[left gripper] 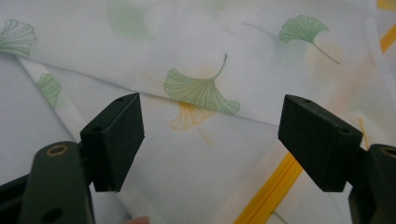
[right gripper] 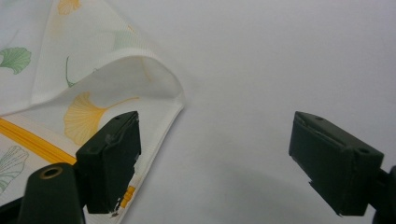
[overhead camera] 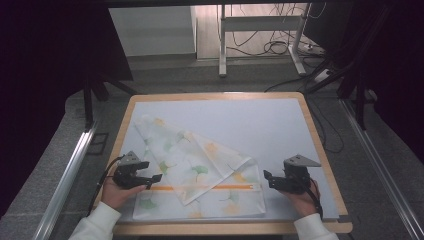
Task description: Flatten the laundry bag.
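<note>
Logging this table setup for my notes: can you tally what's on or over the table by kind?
Leaf-print cloth with an orange stripe, partly folded over: 1
Pale mat covering the wooden table: 1
Hand-held grippers: 2, the left gripper and the right gripper, both open
Total: 4

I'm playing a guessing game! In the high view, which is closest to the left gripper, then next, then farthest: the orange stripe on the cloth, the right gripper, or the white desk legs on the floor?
From the left gripper:
1. Orange stripe, just beside its jaws, on the leaf-print cloth.
2. Right gripper, across the cloth on the table's right.
3. White desk legs, beyond the table's far edge.
</note>
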`<state>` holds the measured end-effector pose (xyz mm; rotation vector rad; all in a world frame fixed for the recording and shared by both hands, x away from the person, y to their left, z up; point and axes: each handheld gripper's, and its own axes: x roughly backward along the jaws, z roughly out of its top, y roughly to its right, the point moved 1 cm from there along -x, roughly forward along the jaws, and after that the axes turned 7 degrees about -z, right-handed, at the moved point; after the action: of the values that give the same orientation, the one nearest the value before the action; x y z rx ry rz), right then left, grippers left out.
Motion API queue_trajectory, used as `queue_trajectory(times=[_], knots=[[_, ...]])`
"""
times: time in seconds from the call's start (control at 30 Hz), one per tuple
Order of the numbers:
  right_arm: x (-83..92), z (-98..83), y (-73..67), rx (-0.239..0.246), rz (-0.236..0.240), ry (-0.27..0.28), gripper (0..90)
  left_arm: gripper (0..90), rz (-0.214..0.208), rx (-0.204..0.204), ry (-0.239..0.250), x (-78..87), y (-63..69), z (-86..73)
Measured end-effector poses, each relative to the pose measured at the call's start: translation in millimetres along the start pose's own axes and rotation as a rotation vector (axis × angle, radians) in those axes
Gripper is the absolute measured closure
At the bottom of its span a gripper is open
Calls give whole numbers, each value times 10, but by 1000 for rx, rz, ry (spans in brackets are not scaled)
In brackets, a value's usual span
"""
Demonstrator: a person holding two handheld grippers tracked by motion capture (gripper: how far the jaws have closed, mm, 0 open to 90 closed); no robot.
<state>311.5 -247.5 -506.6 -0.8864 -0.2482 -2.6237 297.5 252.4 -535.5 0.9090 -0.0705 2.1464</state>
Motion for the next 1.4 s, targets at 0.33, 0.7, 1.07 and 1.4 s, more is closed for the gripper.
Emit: queue_trajectory(times=[0.33,0.7,1.07,1.4], knots=[[60,38,-66,12,31,38,239,229,-2,23,7,12,-31,-13],[52,135,-243,53,115,18,297,232,-2,28,6,9,-47,-11],[51,591,-634,136,220,21,312,239,-10,17,9,13,-21,-15],[-26,698,-885,193,283,19,316,239,-11,24,-3,-16,-34,-28]])
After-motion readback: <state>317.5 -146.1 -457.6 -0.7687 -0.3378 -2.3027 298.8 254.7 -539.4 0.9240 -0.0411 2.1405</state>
